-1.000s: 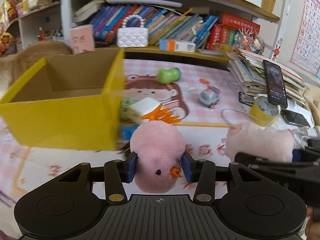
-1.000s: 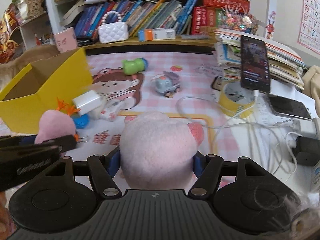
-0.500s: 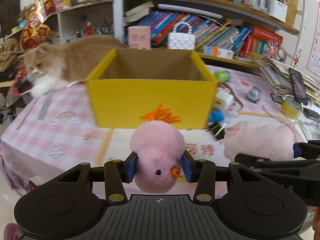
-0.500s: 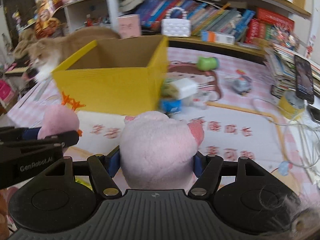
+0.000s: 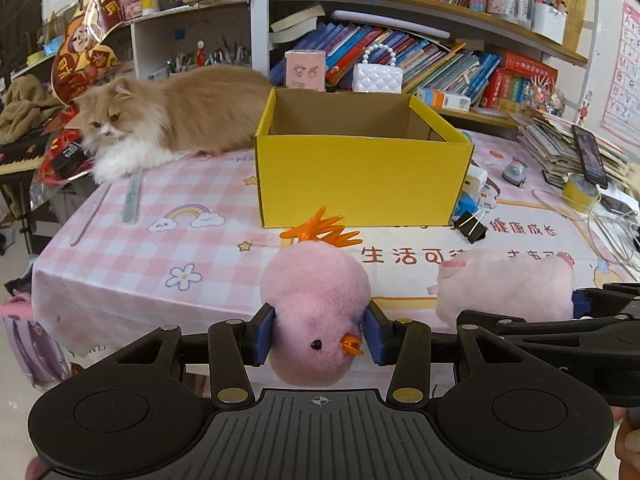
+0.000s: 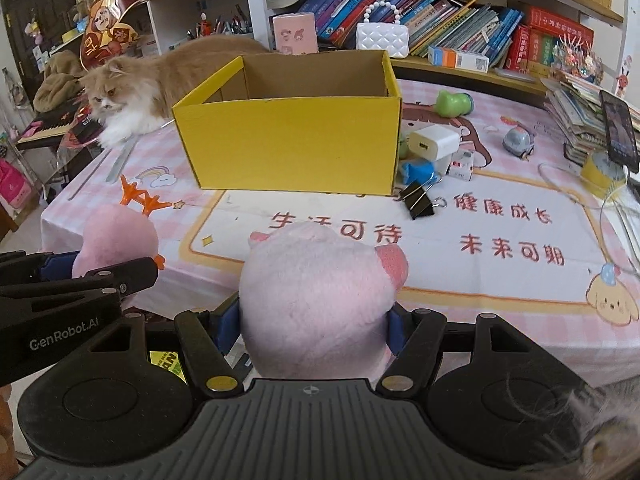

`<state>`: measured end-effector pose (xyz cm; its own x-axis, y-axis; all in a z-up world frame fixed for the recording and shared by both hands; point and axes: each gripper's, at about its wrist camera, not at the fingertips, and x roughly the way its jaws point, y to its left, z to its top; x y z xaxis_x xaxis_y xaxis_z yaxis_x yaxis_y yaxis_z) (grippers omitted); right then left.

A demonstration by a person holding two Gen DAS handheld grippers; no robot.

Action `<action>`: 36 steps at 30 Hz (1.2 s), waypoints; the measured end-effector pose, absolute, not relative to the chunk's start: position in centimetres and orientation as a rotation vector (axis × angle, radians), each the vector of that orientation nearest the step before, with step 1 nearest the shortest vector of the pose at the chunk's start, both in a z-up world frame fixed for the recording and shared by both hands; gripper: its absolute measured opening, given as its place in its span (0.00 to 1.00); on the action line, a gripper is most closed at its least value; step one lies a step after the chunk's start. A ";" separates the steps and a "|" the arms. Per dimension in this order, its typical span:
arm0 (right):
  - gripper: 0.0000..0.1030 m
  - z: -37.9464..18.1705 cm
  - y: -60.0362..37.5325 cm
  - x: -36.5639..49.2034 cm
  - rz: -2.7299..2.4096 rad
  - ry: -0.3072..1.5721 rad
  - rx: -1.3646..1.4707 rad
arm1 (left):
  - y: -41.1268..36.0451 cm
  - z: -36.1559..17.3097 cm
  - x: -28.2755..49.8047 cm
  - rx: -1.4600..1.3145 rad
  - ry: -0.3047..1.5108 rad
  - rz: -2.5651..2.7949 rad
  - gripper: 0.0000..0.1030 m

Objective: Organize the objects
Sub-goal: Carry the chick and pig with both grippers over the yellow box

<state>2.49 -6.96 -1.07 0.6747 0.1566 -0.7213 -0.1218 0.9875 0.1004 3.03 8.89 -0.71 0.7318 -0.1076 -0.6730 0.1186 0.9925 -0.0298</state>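
My left gripper [image 5: 318, 338] is shut on a pink plush chick [image 5: 316, 300] with orange feet, held in the air near the table's front edge. My right gripper [image 6: 314, 326] is shut on a pink plush pig [image 6: 318, 292], also held up in front of the table. Each toy shows in the other view: the pig [image 5: 506, 286] at right, the chick [image 6: 118, 240] at left. An open yellow cardboard box [image 5: 360, 164] stands on the table beyond both toys; it also shows in the right wrist view [image 6: 296, 128]. What shows of its inside is bare.
An orange cat [image 5: 168, 116] lies left of the box. Right of the box lie a black binder clip [image 6: 418, 198], a white charger [image 6: 434, 142], a blue item, a green toy [image 6: 452, 102] and a toy car [image 6: 518, 140]. Stacked books, a phone [image 6: 618, 130], tape and cables are at right.
Both grippers have pulled back and swung left with their toys. The box now faces them from farther off, and the cat has come into view.
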 end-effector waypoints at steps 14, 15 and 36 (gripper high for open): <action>0.63 -0.8 -4.9 1.7 0.094 0.825 0.067 | 10.6 -0.6 2.4 0.024 0.721 -0.202 0.43; 0.63 -0.8 -4.9 1.8 0.089 0.825 0.072 | 10.6 -0.5 2.5 0.024 0.719 -0.205 0.43; 0.63 5.2 -5.4 9.0 0.106 0.627 0.017 | 10.5 5.2 10.0 -0.007 0.561 -0.197 0.43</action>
<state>9.04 -5.41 5.19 0.8043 0.1045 -0.5850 -0.0943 0.9944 0.0480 10.00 10.47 5.25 0.8286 -0.1872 -0.5277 0.1832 0.9812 -0.0605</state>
